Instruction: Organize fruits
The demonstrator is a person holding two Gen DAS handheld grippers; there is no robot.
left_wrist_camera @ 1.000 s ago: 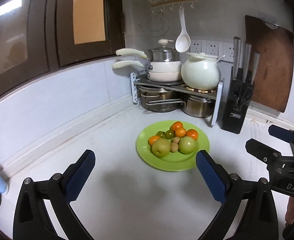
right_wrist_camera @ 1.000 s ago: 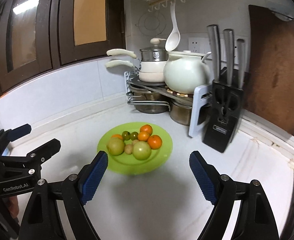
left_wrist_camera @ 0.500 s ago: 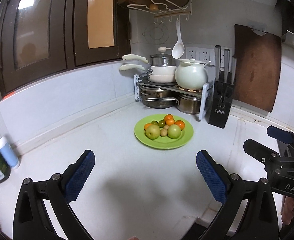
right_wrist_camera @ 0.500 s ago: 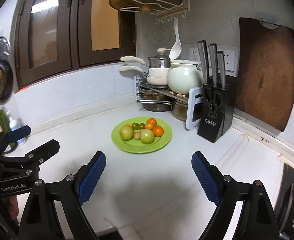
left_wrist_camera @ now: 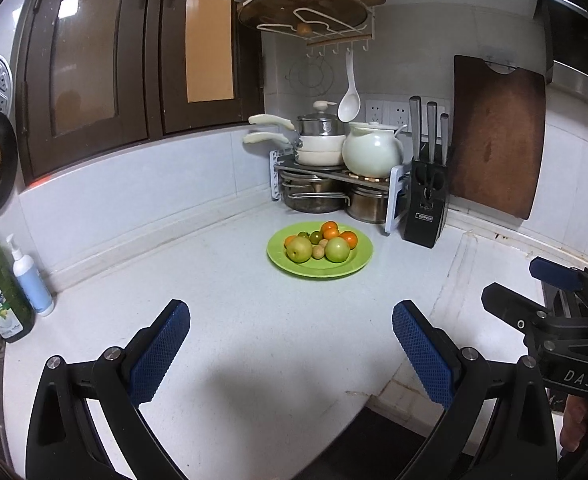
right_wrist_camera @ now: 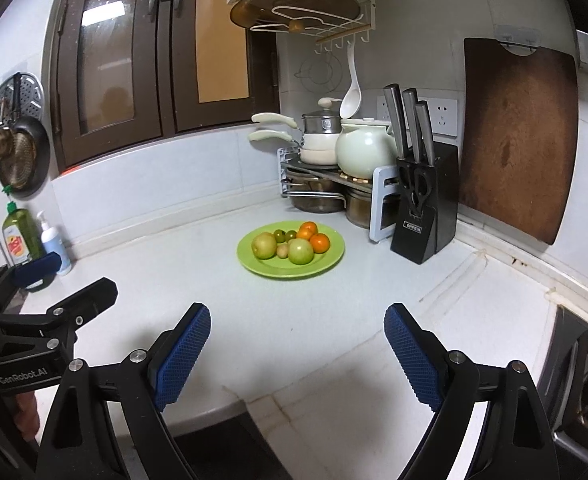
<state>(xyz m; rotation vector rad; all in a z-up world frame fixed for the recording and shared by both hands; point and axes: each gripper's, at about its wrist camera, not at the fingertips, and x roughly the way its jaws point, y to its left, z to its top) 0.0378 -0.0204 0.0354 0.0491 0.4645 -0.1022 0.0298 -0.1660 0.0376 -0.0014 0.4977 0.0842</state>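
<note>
Both jaws gape empty — my left gripper point(left_wrist_camera: 289, 344) and right gripper point(right_wrist_camera: 298, 352) hang well short of the green plate point(right_wrist_camera: 326, 262) mid-frame; fruits point(right_wrist_camera: 294, 244) look gathered, job seemingly finished.

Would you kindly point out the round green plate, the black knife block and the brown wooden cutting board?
Round green plate point(left_wrist_camera: 358, 262), left wrist view, bare front rim.
Black knife block point(right_wrist_camera: 422, 216), right wrist view, front face.
Brown wooden cutting board point(right_wrist_camera: 518, 140), right wrist view, centre.
</note>
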